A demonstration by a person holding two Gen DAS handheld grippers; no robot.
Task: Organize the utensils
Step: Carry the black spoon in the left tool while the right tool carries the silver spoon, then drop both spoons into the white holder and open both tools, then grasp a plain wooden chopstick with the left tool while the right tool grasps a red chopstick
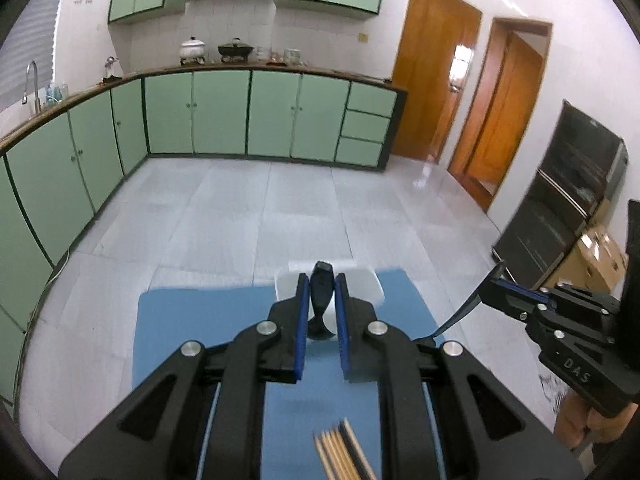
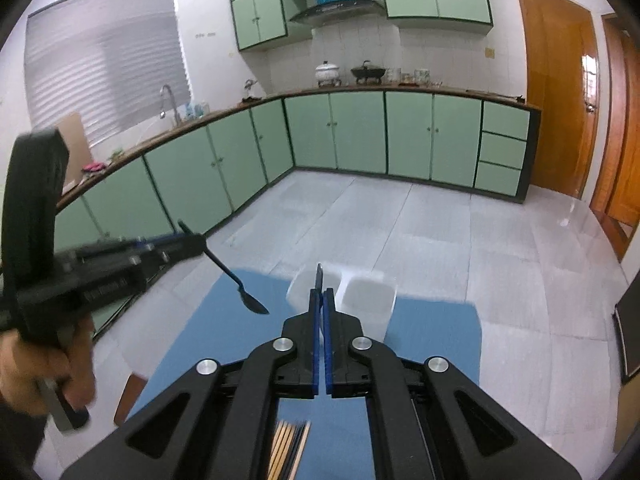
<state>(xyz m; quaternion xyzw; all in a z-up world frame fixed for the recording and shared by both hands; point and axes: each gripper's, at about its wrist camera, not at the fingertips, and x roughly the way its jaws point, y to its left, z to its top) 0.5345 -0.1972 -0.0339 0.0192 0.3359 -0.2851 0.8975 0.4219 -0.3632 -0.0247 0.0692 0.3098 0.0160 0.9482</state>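
Two white bins (image 2: 362,296) (adjoining), chopsticks (image 2: 290,446) nearby

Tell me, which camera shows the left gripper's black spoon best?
The right wrist view: the spoon shows side-on, bowl hanging from the left gripper. The left wrist view shows it end-on between the fingers.

Black spoon (image 1: 321,300) hanging in air between left gripper's blue pads, handle end sticking up, bowl pointing down. Second black utensil (image 2: 319,277) sticking up thin from tightly closed right gripper, its lower end sloping down toward mat in left view. Two white bins (image 2: 366,300) sitting side by side at far edge of blue mat (image 2: 432,328). Bundle of chopsticks (image 2: 289,450), tan and dark, lying on mat at near edge.
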